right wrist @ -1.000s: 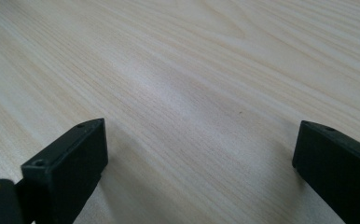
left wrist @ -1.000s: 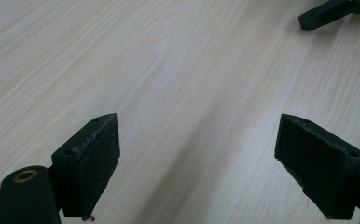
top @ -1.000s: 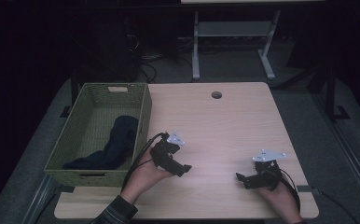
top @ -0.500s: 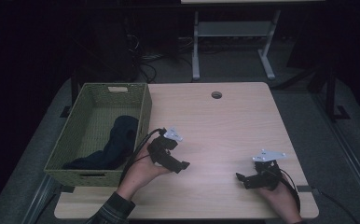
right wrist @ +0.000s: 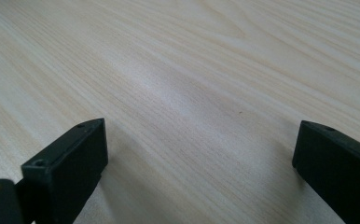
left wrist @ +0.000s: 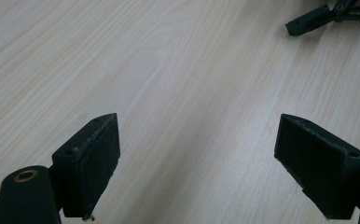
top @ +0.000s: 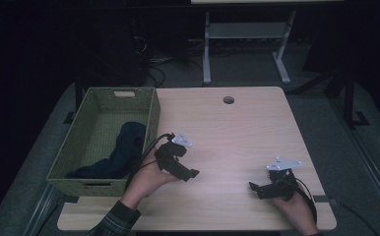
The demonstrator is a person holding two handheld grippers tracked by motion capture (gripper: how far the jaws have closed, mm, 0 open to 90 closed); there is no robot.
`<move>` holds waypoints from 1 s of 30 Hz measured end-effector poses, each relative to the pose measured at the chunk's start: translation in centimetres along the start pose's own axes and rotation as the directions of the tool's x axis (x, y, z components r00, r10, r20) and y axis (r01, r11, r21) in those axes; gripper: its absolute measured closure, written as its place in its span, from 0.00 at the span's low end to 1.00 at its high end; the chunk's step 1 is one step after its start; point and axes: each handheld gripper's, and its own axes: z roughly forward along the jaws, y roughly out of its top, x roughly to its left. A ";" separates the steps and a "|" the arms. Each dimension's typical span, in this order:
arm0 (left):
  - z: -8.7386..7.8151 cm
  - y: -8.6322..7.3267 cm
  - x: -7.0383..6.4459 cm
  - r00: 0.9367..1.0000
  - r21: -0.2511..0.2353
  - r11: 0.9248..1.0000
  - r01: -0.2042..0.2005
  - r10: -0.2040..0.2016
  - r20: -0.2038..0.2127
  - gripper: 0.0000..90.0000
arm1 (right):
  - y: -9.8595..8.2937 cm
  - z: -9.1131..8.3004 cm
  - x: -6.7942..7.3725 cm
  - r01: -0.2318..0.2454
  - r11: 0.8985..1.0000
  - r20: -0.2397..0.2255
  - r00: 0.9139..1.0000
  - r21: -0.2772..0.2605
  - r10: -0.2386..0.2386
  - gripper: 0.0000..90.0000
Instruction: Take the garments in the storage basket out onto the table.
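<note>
Left claw (top: 192, 173) held in the left hand (top: 146, 178), forearm entering from the bottom edge and angled up to the right. It sits just beside the green woven basket (top: 151, 118), tips aimed right and down toward the pale wood surface (top: 237, 132). Jaws spread wide, nothing between them.

Right claw (top: 253, 187) low near the front right of the surface, right hand (top: 296, 209) behind it, tips pointing left. Jaws also wide apart, empty.

Dark cloth (top: 121, 150) lies inside the basket, draped along its right side. The two claws are well apart.
</note>
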 end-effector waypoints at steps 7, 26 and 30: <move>-0.9 0.1 0.4 1.000 -0.003 1.000 0.005 -0.005 0.001 0.16 | 0.0 0.0 0.0 0.000 1.000 0.000 1.000 0.000 0.000 0.03; -3.3 0.9 1.1 1.000 -0.018 0.999 0.029 -0.029 -0.002 0.16 | 0.0 0.0 0.0 0.000 1.000 0.000 1.000 -0.001 0.000 0.03; -3.8 1.1 1.2 1.000 -0.012 1.000 0.024 -0.024 -0.007 0.16 | 0.0 0.0 0.0 -0.001 1.000 0.000 1.000 -0.001 0.001 0.03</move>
